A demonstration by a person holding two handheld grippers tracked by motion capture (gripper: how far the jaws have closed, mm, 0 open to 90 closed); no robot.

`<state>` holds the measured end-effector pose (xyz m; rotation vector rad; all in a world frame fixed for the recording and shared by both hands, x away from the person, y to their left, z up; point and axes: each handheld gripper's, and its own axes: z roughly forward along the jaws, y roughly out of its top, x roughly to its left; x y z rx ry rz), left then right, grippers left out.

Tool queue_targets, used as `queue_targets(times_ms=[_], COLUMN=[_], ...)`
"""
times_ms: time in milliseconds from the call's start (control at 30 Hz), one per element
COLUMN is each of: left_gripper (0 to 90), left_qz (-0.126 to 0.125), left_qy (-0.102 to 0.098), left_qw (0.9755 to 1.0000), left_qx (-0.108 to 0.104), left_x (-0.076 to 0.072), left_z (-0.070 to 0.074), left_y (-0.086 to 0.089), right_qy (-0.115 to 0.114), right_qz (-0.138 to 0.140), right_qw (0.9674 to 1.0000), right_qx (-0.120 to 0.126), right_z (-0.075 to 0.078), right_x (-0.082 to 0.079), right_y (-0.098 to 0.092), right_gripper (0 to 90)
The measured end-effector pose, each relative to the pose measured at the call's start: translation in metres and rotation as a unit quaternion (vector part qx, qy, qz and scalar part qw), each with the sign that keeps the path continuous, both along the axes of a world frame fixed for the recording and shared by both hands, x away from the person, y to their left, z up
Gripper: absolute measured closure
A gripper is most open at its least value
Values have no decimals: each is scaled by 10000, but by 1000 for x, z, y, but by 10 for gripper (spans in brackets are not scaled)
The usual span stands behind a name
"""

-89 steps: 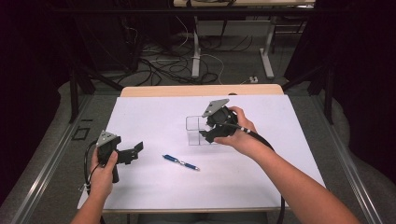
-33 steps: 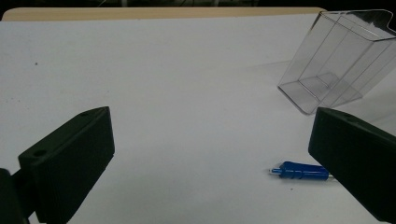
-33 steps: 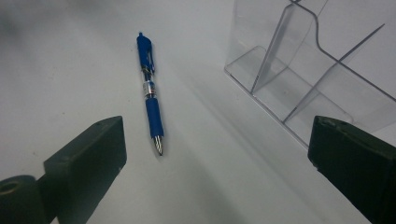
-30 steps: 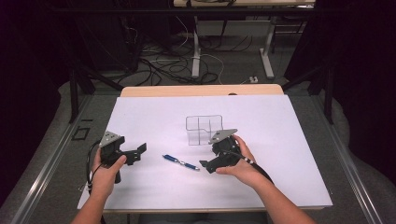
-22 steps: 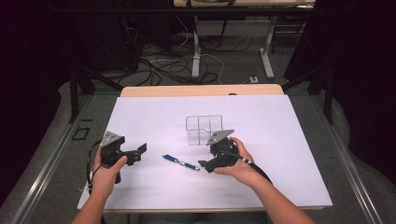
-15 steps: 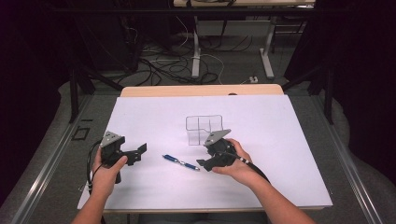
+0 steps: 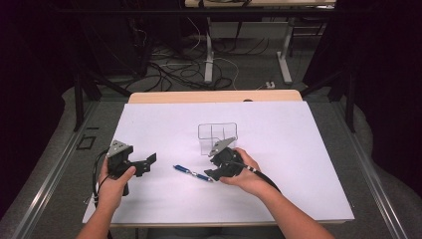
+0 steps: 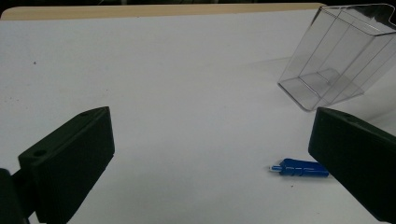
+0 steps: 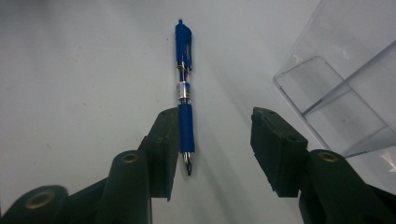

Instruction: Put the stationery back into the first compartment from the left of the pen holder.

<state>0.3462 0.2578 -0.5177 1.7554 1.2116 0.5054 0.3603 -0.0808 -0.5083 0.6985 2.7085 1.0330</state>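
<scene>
Right gripper view first, bc that's where it counts: my right tongs [image 9: 219,149] are spread apart w/ nothing between the pads yet, and the blue pen [image 9: 183,93] lies flat on the white worktop [image 9: 70,70], running straight away from me. Its long axis is nearly in line w/ the tongs' reach, tip end nearest, clip end farthest. The grip section sits right against the inner face of the left-hand jaw in that view, touching or just shy, can't tell which. So the pen is off-centre in the gap, w/ the other jaw well clear of it.

From the high view, the right tongs [image 7: 215,172] sit at the pen's [image 7: 191,173] near end, w/ the clear divided box [image 7: 217,138] just behind them. The left tongs [image 7: 144,164] are also released, holding nothing, parked apart on the pen's other side; the left gripper view catches just the clip end [image 8: 299,168] peeking past one jaw, and the box [image 8: 336,56] beyond.

My read: right hand is the nearer one and is lined up for the pick. Closing across the barrel should work, since the jaws straddle the axis, but I'd nudge sideways to centre it first, else the pen may roll or skid as the far jaw sweeps in.
</scene>
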Motion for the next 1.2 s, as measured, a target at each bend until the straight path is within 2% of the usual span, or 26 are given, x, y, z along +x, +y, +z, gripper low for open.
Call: queue_targets(times_ms=[367,567,833,1200], left_gripper=[3,3,3,3], left_qz=[-6,-7,-19,-25], left_qy=[3,32,23,33], left_qw=[10000,10000,10000,10000], left_qx=[3,-3,15,12], left_x=[0,0,1,1], left_z=[-1,-1,-1,-2], left_y=[0,-1,-1,0], right_qy=[195,230,391,285], right_qz=[182,250,241,376], right_qw=[9996,9994,9987,9980], right_qx=[2,-115,-198,-413], right_z=[-11,-18,-22,-28], right_x=[4,7,8,9], right_y=[11,16,20,27], right_gripper=[652,660,670,652])
